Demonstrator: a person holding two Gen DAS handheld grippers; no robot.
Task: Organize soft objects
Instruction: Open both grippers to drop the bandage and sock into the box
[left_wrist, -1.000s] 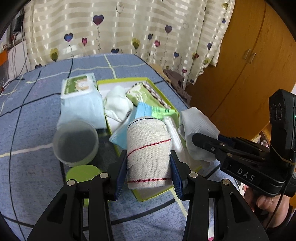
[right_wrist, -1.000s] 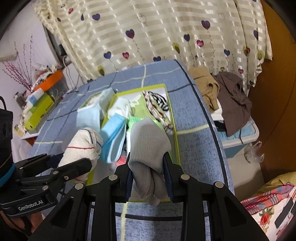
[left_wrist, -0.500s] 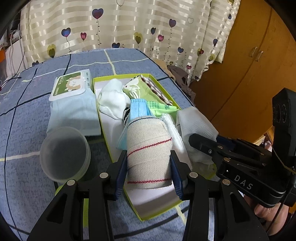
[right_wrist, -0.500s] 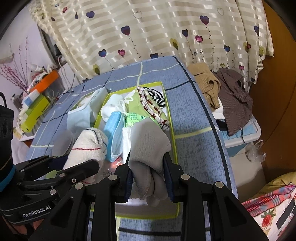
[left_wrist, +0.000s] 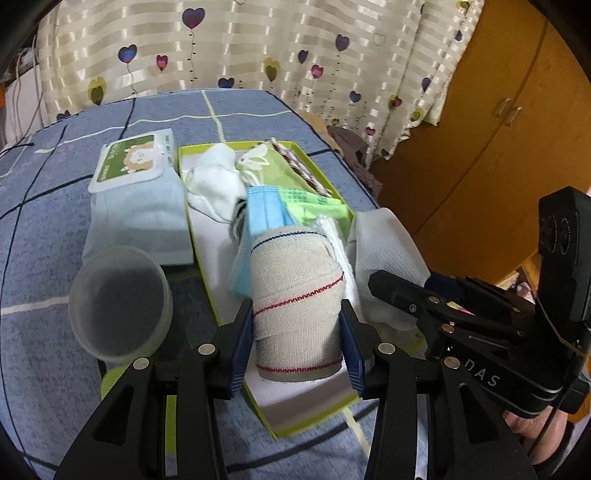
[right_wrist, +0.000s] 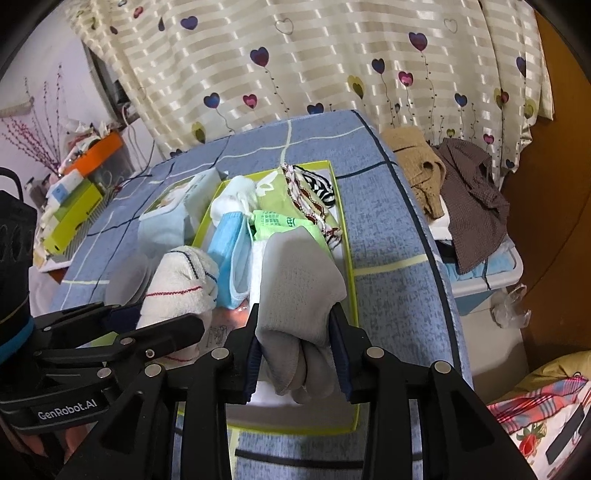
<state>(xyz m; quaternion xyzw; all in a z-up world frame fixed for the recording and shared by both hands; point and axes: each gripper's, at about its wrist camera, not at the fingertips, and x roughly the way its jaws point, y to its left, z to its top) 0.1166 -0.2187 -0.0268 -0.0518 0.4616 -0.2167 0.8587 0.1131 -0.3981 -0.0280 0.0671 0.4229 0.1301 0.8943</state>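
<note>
right wrist: claw (right_wrist: 295, 347) wider than before

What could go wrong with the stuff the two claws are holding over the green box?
The right claw is opening, so the grey sock may slip out and could land askew, on the green box's rim. The bandage roll in the left claw could knock the crowded blue face masks.

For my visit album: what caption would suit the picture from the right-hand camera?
Right tongs, opening, with a grey sock between them over the green-rimmed box.
</note>
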